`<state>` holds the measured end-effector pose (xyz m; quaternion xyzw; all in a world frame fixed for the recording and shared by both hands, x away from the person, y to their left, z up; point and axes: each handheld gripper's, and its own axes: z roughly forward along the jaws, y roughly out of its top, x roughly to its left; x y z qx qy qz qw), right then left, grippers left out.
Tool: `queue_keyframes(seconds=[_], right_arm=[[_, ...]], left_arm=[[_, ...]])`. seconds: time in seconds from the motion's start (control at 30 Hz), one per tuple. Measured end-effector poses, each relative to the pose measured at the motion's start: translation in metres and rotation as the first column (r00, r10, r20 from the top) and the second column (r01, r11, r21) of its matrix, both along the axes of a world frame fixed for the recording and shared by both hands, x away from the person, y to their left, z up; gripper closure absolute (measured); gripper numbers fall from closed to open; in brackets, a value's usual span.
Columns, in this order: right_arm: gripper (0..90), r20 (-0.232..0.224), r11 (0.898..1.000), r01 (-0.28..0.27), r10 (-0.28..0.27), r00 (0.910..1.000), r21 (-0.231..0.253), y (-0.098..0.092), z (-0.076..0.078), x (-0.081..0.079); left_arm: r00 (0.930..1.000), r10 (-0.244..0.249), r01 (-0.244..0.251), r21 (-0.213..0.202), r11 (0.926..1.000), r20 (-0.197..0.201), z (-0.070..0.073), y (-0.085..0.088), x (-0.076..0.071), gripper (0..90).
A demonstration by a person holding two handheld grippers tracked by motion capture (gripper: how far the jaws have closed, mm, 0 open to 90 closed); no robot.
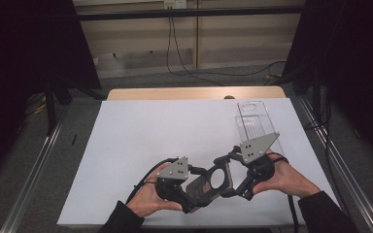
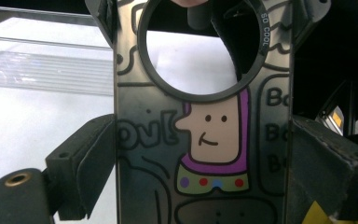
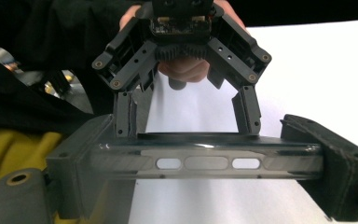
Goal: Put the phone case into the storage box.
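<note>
A cartoon-printed phone case [image 2: 205, 154] sits clamped between the left gripper's [image 2: 200, 168] fingers [image 2: 86, 163].

My table, sheeted in white

A white sheet [image 1: 145, 145] covers most of my wooden table [image 1: 175, 92]; on the sheet's far right lies a clear plastic tray [image 1: 253, 122], and a wooden strip shows beyond it.

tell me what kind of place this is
Probably a lab or data-recording workspace, not a home: a table covered by a white sheet, metal framing rails alongside, dark curtains at both sides and loose cables on the floor.
</note>
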<state>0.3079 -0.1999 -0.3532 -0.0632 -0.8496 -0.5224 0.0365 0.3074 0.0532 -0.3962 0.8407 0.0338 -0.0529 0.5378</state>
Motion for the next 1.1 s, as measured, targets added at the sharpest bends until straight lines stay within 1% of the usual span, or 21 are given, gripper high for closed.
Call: queue_keyframes(seconds=[0.03, 0.1, 0.23, 0.3, 0.33, 0.37, 0.43, 0.6, 0.63, 0.7, 0.73, 0.8, 0.83, 0.87, 0.9, 0.93, 1.03, 1.07, 1.1], right_arm=[[11.5, -0.006, 1.000, -0.001, 0.001, 1.0000, -0.010, 0.001, 0.000, -0.001], [11.5, -0.015, 1.000, 0.003, -0.003, 0.9999, -0.013, 0.000, 0.000, 0.000], [11.6, -0.017, 1.000, 0.023, -0.023, 0.9996, -0.014, -0.002, 0.002, 0.001], [11.7, -0.018, 1.000, 0.027, -0.027, 0.9995, -0.016, -0.003, 0.003, 0.001], [11.7, -0.018, 0.999, 0.029, -0.030, 0.9994, -0.020, -0.003, 0.003, 0.001], [11.7, -0.017, 0.999, 0.033, -0.033, 0.9993, -0.024, -0.003, 0.003, 0.002], [11.7, -0.020, 0.999, 0.042, -0.042, 0.9989, -0.024, -0.004, 0.003, 0.003], [11.7, -0.023, 0.998, 0.062, -0.062, 0.9978, -0.019, -0.006, 0.006, 0.004], [11.7, -0.014, 0.997, 0.071, -0.072, 0.9973, -0.022, -0.007, 0.007, 0.004], [11.7, -0.011, 0.996, 0.089, -0.090, 0.9959, -0.026, -0.009, 0.008, 0.005], [11.8, -0.010, 0.995, 0.100, -0.101, 0.9949, -0.028, -0.010, 0.009, 0.005], [11.8, -0.014, 0.992, 0.121, -0.122, 0.9925, -0.027, -0.013, 0.010, 0.005], [11.8, -0.008, 0.991, 0.134, -0.134, 0.9910, -0.029, -0.014, 0.011, 0.006], [11.7, -0.008, 0.989, 0.144, -0.144, 0.9895, -0.031, -0.015, 0.011, 0.006], [11.8, -0.006, 0.988, 0.154, -0.154, 0.9880, -0.031, -0.016, 0.011, 0.007], [11.8, -0.009, 0.987, 0.160, -0.160, 0.9870, -0.032, -0.017, 0.012, 0.007], [11.8, 0.002, 0.984, 0.177, -0.177, 0.9842, -0.026, -0.020, 0.013, 0.007], [11.8, -0.002, 0.983, 0.181, -0.181, 0.9834, -0.026, -0.020, 0.014, 0.007], [11.8, 0.002, 0.982, 0.186, -0.186, 0.9826, -0.026, -0.020, 0.014, 0.007]], left_arm=[[1.0000, 0.004, -0.004, -0.002, 1.0000, -0.004, -0.001, 0.000, 0.000, 12.0], [0.9999, 0.010, -0.010, -0.008, 0.9999, -0.006, -0.001, -0.001, 0.000, 11.9], [0.9995, 0.028, -0.028, -0.020, 0.9994, -0.014, -0.001, -0.001, 0.002, 11.2], [0.9988, 0.042, -0.042, -0.025, 0.9988, -0.024, -0.001, 0.000, 0.003, 8.5], [0.9978, 0.057, -0.058, -0.027, 0.9980, -0.033, 0.000, 0.001, 0.004, 7.5], [0.9973, 0.064, -0.065, -0.027, 0.9975, -0.036, 0.000, 0.002, 0.005, 5.4], [0.9959, 0.077, -0.078, -0.031, 0.9965, -0.047, 0.000, 0.005, 0.006, 4.3], [0.9931, 0.104, -0.106, -0.042, 0.9934, -0.055, 0.002, 0.010, 0.006, 3.0], [0.9925, 0.107, -0.110, -0.043, 0.9930, -0.059, 0.003, 0.012, 0.006, 2.8], [0.9913, 0.118, -0.120, -0.042, 0.9919, -0.058, 0.003, 0.014, 0.006, 2.9], [0.9894, 0.131, -0.134, -0.045, 0.9900, -0.063, 0.004, 0.015, 0.005, 2.8], [0.9864, 0.154, -0.157, -0.048, 0.9865, -0.058, 0.004, 0.018, 0.006, 2.3], [0.9847, 0.167, -0.169, -0.044, 0.9846, -0.049, 0.004, 0.020, 0.005, 2.2], [0.9828, 0.183, -0.184, -0.036, 0.9824, -0.025, 0.004, 0.022, 0.005, 2.3], [0.9818, 0.189, -0.190, -0.033, 0.9813, -0.013, 0.004, 0.024, 0.005, 2.5], [0.9790, 0.203, -0.204, -0.029, 0.9786, -0.011, 0.003, 0.026, 0.005, 2.4], [0.9721, 0.233, -0.234, -0.030, 0.9718, -0.022, 0.001, 0.033, 0.005, 2.3], [0.9685, 0.248, -0.249, -0.026, 0.9682, -0.019, 0.001, 0.035, 0.005, 2.2], [0.9615, 0.274, -0.275, -0.021, 0.9613, -0.014, 0.000, 0.038, 0.004, 2.2]])
